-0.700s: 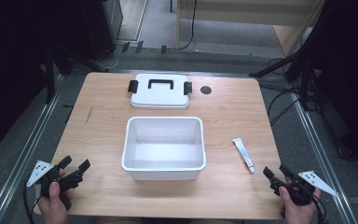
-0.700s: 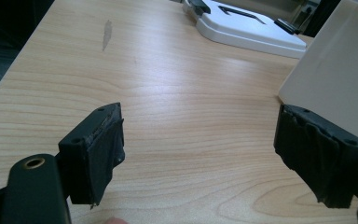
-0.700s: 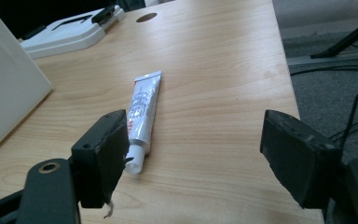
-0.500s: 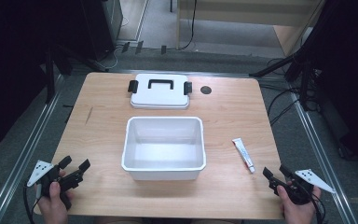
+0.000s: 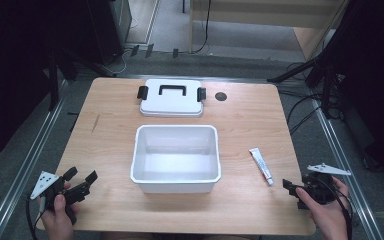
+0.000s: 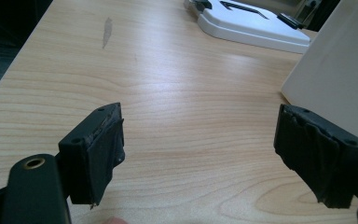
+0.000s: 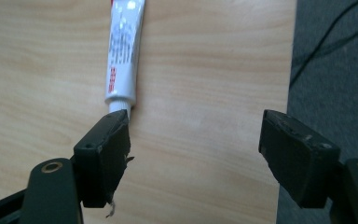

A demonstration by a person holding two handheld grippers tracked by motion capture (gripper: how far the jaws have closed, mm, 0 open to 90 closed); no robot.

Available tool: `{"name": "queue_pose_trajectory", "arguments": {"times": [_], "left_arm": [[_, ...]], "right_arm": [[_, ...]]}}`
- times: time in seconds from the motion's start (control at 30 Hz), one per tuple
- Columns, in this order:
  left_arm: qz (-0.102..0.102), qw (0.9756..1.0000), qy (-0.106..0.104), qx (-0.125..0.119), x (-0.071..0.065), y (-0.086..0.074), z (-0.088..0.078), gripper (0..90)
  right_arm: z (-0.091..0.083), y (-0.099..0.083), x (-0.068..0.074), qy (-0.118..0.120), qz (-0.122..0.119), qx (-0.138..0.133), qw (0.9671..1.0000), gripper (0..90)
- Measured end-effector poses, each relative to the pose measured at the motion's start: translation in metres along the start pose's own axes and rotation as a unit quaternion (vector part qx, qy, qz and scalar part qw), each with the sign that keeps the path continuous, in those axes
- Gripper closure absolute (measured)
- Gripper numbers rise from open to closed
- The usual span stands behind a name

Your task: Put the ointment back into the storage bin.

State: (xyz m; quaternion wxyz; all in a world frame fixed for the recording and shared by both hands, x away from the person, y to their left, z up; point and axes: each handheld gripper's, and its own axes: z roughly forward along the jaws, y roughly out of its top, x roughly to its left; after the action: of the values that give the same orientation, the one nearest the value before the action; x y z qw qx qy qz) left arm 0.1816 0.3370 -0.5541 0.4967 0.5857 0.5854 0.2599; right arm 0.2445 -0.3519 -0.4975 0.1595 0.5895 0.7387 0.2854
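Note:
A white open bin [image 5: 175, 172] stands in the middle of the wooden table. Behind it lies its white lid [image 5: 171, 105], flat, with a black handle and two black clips. A small white tube [image 5: 261, 165] rests right of the bin. My right gripper [image 5: 291, 192] hovers open just behind the tube's cap end. In the right gripper view the tube [image 7: 123, 46] lies ahead of the gripper [image 7: 193, 130], its cap at the tip of the left-hand jaw and not between the jaws. My left gripper [image 5: 81, 176] is open at the front left, holding nothing. In its own view the left gripper [image 6: 200, 135] faces bare wood, with the bin's wall [image 6: 335, 70] to the right.
A round dark hole [image 5: 221, 96] sits in the table right of the lid. The table's right edge [image 7: 291, 56] runs close beside my right gripper, with grey floor and cables beyond. Metal rails flank the table on both sides.
My right gripper has crept a little forward and left toward the tube's cap. The left gripper has stayed where it was.

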Motion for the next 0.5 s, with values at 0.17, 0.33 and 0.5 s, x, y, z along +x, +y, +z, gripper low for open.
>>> {"name": "queue_pose_trajectory", "arguments": {"times": [0.17,0.33,0.5], "left_arm": [[0.0,1.0,0.002,0.004,0.0,0.001,0.001,16.8],[-0.003,1.0,0.001,0.005,0.001,0.001,0.002,16.8],[-0.002,1.0,0.002,0.009,0.0,0.001,0.002,16.7]], "right_arm": [[0.003,0.019,0.012,-0.015,-0.04,0.084,0.9956,24.1],[0.013,0.044,0.028,-0.031,-0.078,0.197,0.9768,22.3],[0.022,0.059,0.041,-0.053,-0.105,0.26,0.9584,20.5]]}}
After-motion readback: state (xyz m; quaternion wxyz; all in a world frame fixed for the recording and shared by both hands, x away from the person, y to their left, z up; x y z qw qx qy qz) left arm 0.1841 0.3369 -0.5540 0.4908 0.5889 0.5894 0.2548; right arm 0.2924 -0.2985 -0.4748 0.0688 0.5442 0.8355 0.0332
